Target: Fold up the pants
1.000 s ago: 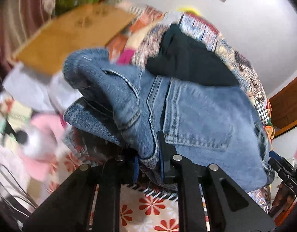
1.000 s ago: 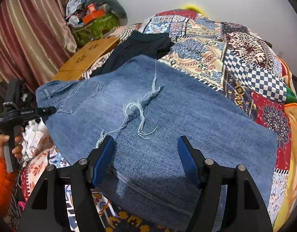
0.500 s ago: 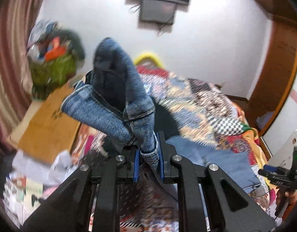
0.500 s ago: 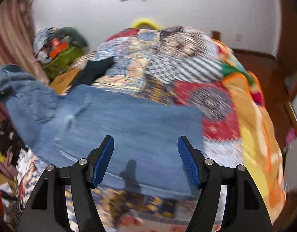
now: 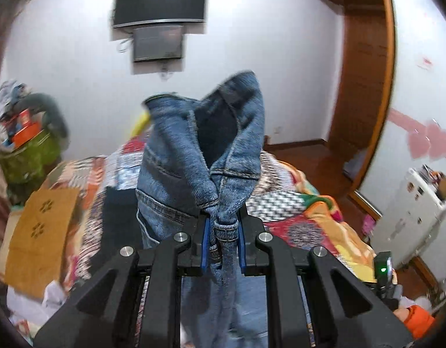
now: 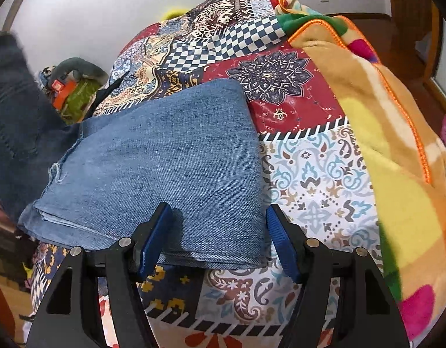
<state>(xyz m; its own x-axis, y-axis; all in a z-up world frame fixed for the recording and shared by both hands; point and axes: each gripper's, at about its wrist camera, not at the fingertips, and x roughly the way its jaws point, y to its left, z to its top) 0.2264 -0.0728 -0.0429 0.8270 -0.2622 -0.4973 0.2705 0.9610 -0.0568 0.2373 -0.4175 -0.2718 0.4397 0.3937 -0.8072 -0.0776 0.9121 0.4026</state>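
Blue jeans [image 5: 205,156] bunch up in front of the left wrist camera, waistband end raised in the air. My left gripper [image 5: 222,240] is shut on that bunched denim, which hangs down below the pads. In the right wrist view the leg end of the jeans [image 6: 165,159] lies flat and doubled on the patchwork bedspread [image 6: 295,92]; its far left part [image 6: 17,110] lifts up out of frame. My right gripper [image 6: 217,240] stands open low over the hem corner, pads either side of the cloth edge without pressing it. The right gripper's body [image 5: 384,272] shows at the left view's lower right.
An orange-yellow fleece blanket [image 6: 382,145] covers the bed's right side. A dark garment [image 5: 118,220] lies on the bed beside a brown board [image 5: 40,232]. A green bag of clutter [image 5: 25,150] sits far left. A television [image 5: 160,0] hangs on the wall; a wooden wardrobe [image 5: 365,87] stands right.
My left gripper has risen and rolled with the waistband, lifting it off the bed. My right gripper has slid along the legs to the hem corner, still open.
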